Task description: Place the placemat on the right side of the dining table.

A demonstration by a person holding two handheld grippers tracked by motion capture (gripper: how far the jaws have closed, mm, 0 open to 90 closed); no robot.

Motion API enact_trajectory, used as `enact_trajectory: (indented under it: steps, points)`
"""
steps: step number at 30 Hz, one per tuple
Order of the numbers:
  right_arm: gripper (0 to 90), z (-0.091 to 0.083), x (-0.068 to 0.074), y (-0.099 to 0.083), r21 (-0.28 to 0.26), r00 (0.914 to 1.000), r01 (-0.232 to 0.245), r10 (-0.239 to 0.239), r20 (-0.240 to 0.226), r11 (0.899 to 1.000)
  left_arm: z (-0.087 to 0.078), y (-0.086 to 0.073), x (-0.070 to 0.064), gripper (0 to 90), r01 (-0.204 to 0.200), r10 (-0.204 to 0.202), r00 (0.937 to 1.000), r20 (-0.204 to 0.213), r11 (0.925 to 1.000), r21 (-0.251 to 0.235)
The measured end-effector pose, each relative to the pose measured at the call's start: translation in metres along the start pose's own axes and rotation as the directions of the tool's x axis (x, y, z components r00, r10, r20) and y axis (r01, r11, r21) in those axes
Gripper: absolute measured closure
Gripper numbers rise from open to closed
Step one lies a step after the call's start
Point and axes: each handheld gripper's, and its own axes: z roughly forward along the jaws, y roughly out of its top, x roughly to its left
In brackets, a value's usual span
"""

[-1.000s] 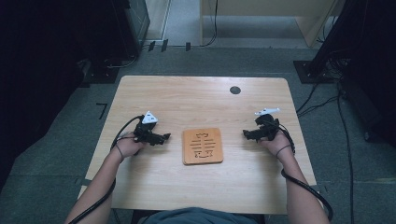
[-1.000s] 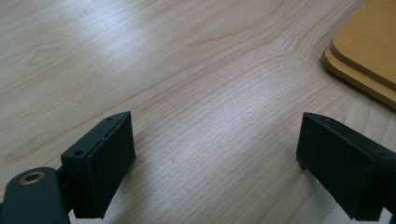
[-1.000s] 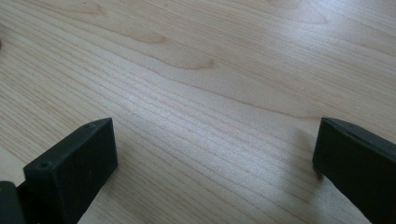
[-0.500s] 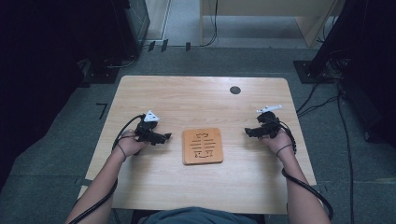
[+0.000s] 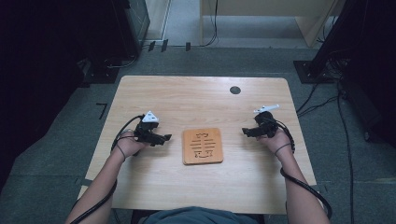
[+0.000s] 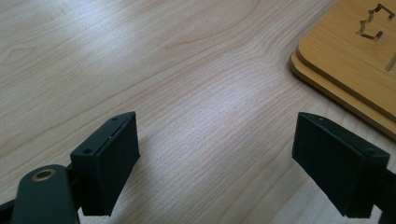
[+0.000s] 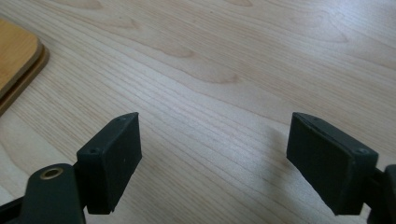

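Square orange-brown wooden board with cut-out slots (image 5: 202, 146) flat at centre of pale wood surface (image 5: 196, 98). Left gripper (image 5: 163, 138), right gripper (image 5: 245, 132) flank it, apart from it; both jaws wide apart, empty.

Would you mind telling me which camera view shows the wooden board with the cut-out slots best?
The high view: the whole wooden board lies between both grippers, slots visible. The left gripper view shows one stacked corner; the right gripper view just an edge.
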Motion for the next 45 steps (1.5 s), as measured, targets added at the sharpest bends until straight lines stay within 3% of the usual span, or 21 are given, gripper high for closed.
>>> enact_trajectory:
  steps: [17, 29, 33, 40, 45]
  points:
    - [22.7, -0.004, 0.024, 0.005, -0.019, 0.998, 0.052, -0.053, -0.035, 0.998, -0.001, 0.004, -0.005, 13.9, -0.024, 0.024, 0.9996, 0.011, 0.9995, -0.018]
    - [22.4, -0.004, 0.031, 0.006, -0.03, 0.9971, 0.038, -0.04, -0.065, 0.999, 0.002, 0.007, -0.006, 13.9, -0.037, 0.038, 0.999, 0.025, 0.9988, -0.033]
    - [22.4, -0.004, 0.033, 0.006, -0.026, 0.9965, 0.01, -0.012, -0.083, 1.0, 0.003, 0.009, -0.006, 13.9, -0.037, 0.038, 0.9987, 0.033, 0.9987, -0.036]
    - [22.8, -0.003, 0.04, 0.006, 0.005, 0.9952, 0.01, -0.009, -0.097, 1.0, 0.003, 0.01, -0.01, 13.9, -0.05, 0.052, 0.9977, 0.044, 0.9983, -0.03]
    - [22.9, -0.001, 0.047, 0.005, 0.029, 0.9956, 0.052, -0.05, -0.079, 0.998, 0.002, 0.011, -0.014, 13.9, -0.061, 0.062, 0.9966, 0.053, 0.9979, -0.022]
